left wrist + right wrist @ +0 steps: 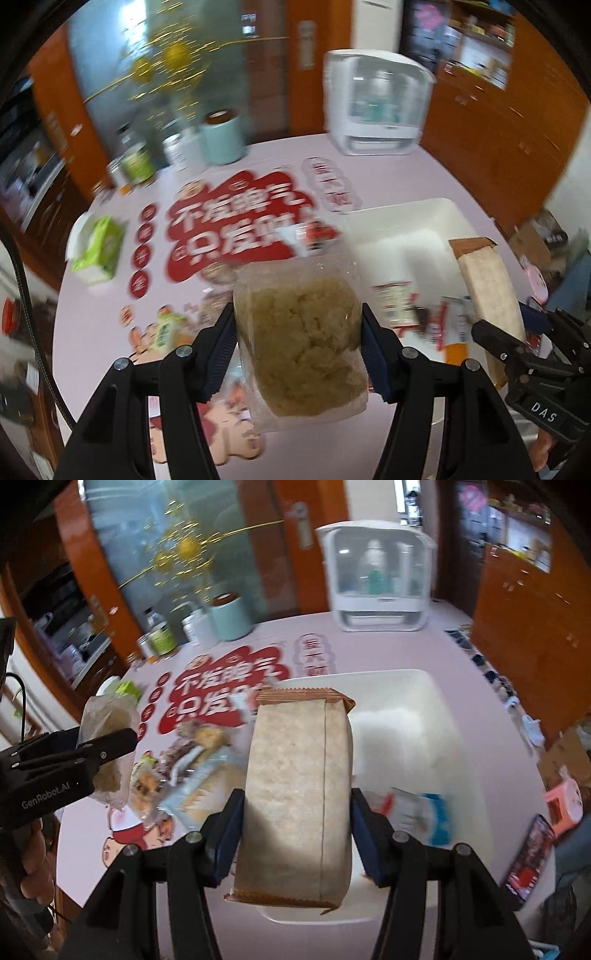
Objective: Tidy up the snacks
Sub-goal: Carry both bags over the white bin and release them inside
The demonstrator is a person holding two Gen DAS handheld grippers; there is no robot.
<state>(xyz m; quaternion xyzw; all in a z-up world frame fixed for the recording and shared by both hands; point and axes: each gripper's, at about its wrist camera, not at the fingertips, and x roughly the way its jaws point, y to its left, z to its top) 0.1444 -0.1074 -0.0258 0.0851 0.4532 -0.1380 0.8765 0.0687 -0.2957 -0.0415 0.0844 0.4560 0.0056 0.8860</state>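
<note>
Closest to my left wrist lens is the left gripper (299, 350), its blue ribbed pads about half spread and pressed on both sides of a clear, crinkly plastic pouch of pale yellow crumbly snack (301, 332), held up above the table. The film looks slick and soft, so I judge it could slide down between the pads, or the crumbly filling could be crushed if I squeeze harder. Beyond it lies the round table under a pale pink cloth printed with red cartoon patches (258, 173), and to the right the white, smooth, round-cornered plastic bin (439, 221) where I think the snacks belong. At the far right edge the right gripper's black frame shows with its packet.

In the right wrist view, the right gripper (295, 834) is nearest, also roughly half spread, clamped on the flanks of a tall tan paper-textured snack packet with crimped brown ends (295, 794), which hangs above the bin's near rim (424, 679). It is rigid-looking but long, so a grip this low may let it tip. A few wrapped snacks (192, 768) lie loose on the cloth, left of the bin. The two grippers work close together; swinging both toward the bin risks a bump.
</note>
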